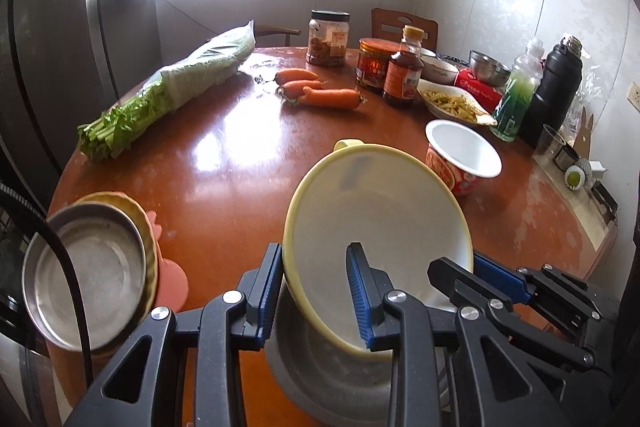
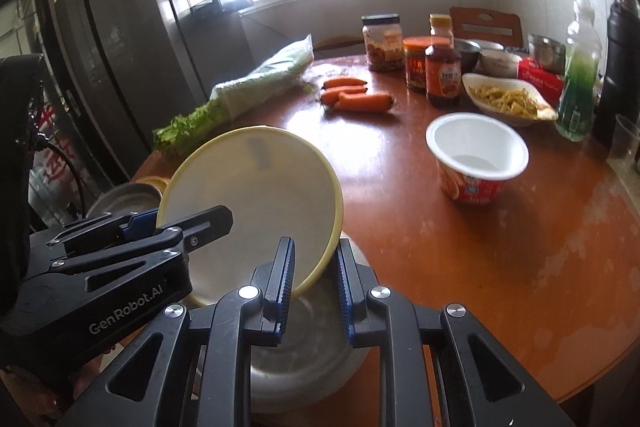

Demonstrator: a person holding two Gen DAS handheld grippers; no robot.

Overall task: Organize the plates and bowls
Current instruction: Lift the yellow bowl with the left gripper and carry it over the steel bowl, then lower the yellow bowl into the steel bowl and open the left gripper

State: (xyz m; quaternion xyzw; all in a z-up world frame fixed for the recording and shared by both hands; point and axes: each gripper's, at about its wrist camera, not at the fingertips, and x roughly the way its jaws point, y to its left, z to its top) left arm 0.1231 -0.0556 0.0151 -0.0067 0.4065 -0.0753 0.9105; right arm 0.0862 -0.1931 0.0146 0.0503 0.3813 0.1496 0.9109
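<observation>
Both claws are clamped onto the same pale yellow bowl point(image 1: 376, 227), one on each side of its rim. From the left wrist view, the left gripper point(image 1: 316, 291) has one blue ribbed pad outside the bowl's left wall and the other pad inside the bowl, so the rim is pinched between them with the jaws only narrowly apart. The right gripper point(image 2: 314, 287) does the same on the opposite edge: its jaws are nearly closed, with the thin yellow rim caught between the two blue pads. Each claw shows up in the other's camera, reaching in from the side.

Held this way, the yellow bowl is tilted, its white inside turned toward the cameras, and it hangs just above a steel bowl point(image 2: 308, 367) that sits on the round reddish-brown table point(image 1: 240, 163) at the near edge. Whether the yellow bowl's lower edge touches the steel one I cannot tell.

Off to the left, another steel bowl point(image 1: 88, 275) rests in a small stack on top of a yellow dish and something pink. Further back on the table lie a red-and-white paper cup point(image 2: 476, 159), three carrots point(image 1: 320, 91), a wrapped bundle of leafy greens point(image 1: 172, 87), jars and a sauce bottle point(image 1: 404, 71).
</observation>
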